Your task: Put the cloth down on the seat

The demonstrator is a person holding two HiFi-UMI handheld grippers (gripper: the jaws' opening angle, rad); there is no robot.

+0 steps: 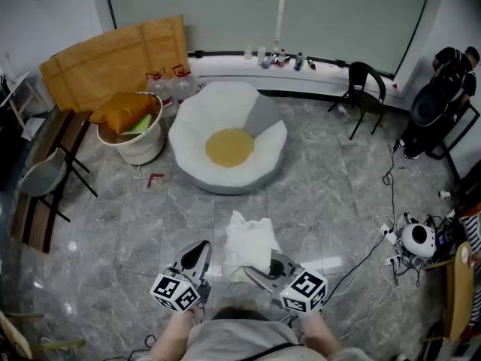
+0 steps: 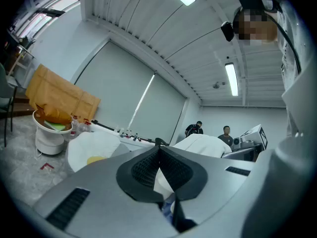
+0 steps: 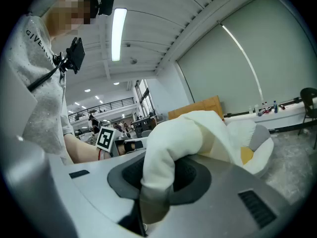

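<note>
A white cloth (image 1: 246, 241) hangs bunched in front of me, and my right gripper (image 1: 260, 268) is shut on it. In the right gripper view the cloth (image 3: 183, 138) drapes over the jaws and is pinched between the pads at the right gripper (image 3: 157, 185). My left gripper (image 1: 201, 251) is just left of the cloth with its jaws together. In the left gripper view the left gripper (image 2: 159, 153) has its pads touching at the tips, with the cloth (image 2: 203, 144) beyond them. The seat (image 1: 194, 130), a round white floor chair with a yellow cushion (image 1: 229, 147), lies on the floor well ahead.
A white bucket (image 1: 137, 147) holding an orange cushion stands left of the seat, with cardboard (image 1: 113, 57) and water jugs (image 1: 170, 85) behind it. A black chair (image 1: 366, 89) is at the back right. Cables and a white device (image 1: 417, 239) lie at the right. Chairs (image 1: 43, 175) stand left.
</note>
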